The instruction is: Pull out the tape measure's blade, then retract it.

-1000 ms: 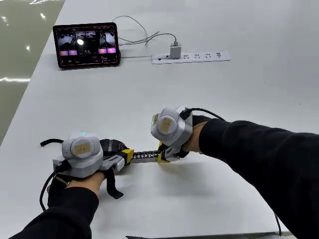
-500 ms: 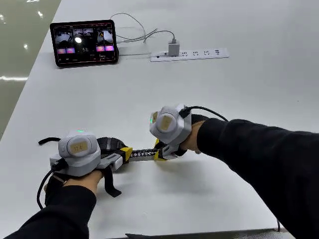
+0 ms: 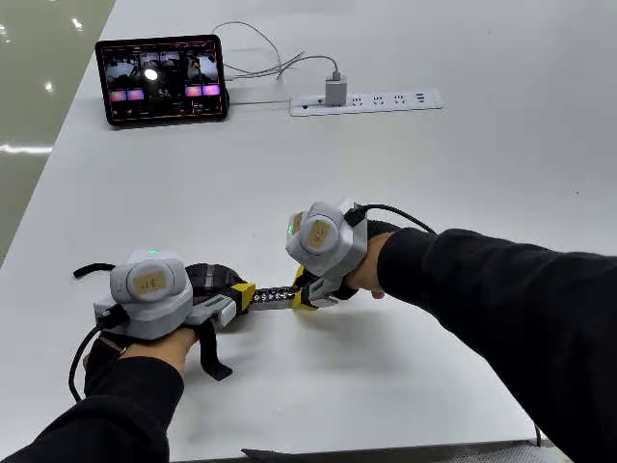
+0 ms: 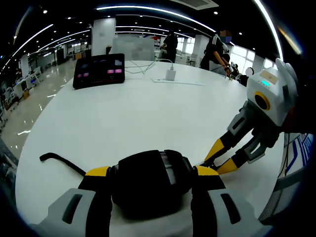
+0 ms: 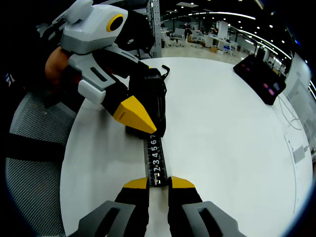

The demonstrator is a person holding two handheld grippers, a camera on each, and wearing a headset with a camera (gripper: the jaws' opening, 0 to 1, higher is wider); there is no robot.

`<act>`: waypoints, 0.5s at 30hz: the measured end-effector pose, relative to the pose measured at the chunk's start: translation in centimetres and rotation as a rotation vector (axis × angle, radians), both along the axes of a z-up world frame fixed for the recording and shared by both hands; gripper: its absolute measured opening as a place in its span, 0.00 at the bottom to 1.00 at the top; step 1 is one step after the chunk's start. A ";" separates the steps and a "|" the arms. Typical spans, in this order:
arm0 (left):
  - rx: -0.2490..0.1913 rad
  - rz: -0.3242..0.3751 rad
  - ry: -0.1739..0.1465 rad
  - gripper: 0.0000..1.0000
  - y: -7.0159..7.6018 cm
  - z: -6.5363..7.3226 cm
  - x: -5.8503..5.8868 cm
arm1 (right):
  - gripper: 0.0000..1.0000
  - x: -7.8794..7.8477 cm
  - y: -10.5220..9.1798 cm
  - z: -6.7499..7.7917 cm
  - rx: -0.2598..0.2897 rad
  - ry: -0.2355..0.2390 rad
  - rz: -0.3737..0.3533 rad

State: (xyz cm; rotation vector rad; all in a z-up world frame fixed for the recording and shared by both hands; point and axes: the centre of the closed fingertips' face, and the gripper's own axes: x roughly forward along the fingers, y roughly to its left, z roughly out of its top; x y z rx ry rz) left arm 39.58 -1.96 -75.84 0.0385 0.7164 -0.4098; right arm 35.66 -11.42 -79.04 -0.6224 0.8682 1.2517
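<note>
A black tape measure case (image 4: 150, 180) lies on the white table, with my left gripper (image 4: 153, 171) shut on it, yellow tips on either side. In the head view the case (image 3: 214, 282) sits at the lower left under my left gripper (image 3: 236, 297). A short length of dark numbered blade (image 5: 155, 157) runs from the case (image 5: 149, 101) to my right gripper (image 5: 159, 182), which is shut on the blade's end. The blade (image 3: 273, 294) spans the small gap to my right gripper (image 3: 302, 298). A black wrist strap (image 4: 58, 159) trails off the case.
A tablet (image 3: 160, 79) with a lit screen stands at the back left. A white power strip (image 3: 366, 100) with a charger and cables lies at the back centre. The table's near edge (image 3: 386, 449) runs close below the arms.
My right gripper has moved left toward the case, and the exposed blade between the grippers is shorter. The left gripper stays on the case.
</note>
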 end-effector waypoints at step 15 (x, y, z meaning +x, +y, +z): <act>-0.002 0.001 0.008 0.60 -0.1 0.0 0.0 | 0.10 0.2 1.1 0.0 0.023 -0.008 -0.003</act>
